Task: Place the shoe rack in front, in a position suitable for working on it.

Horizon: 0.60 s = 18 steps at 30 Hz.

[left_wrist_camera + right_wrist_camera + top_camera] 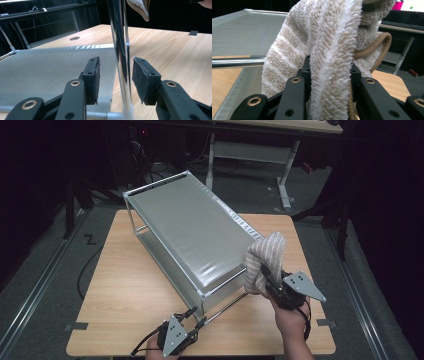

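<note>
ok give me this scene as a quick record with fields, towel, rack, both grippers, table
towel: striped beige towel, clamped in the right hand-held gripper, held up at the rack's near right corner
rack: two-tier metal rack standing on the table
left hand-held gripper: open, its jaws either side of the rack's upright corner post, not closed on it
table: light wooden top
</note>
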Tool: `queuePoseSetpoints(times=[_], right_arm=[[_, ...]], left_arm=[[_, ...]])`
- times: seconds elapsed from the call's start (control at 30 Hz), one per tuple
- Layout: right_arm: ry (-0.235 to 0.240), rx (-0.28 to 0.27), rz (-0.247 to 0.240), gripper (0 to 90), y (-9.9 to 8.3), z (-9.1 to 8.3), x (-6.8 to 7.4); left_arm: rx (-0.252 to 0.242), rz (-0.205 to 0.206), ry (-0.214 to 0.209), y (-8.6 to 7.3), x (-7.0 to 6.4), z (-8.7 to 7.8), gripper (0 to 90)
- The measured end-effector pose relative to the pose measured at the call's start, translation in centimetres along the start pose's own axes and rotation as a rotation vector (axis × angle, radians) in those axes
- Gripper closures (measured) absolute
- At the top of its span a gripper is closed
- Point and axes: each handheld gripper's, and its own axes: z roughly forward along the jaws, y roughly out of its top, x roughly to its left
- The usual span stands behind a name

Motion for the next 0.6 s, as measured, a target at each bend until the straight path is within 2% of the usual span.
queuePoseSetpoints(times=[0.37,0.5,0.6], right_arm=[[-0.034,0.017,0.008,68.7,-0.5,0.0,-0.8],[-0.014,0.014,-0.013,68.6,-0.4,0.0,-0.2],[0.009,0.010,-0.029,68.6,-0.3,-0.1,0.7]], left_arm=[[-0.005,0.000,-0.009,0.1,-0.1,0.1,57.4],[0.000,0.003,0.004,0.1,0.0,0.1,57.4],[-0.006,-0.018,-0.001,0.2,0.5,0.0,56.8]])
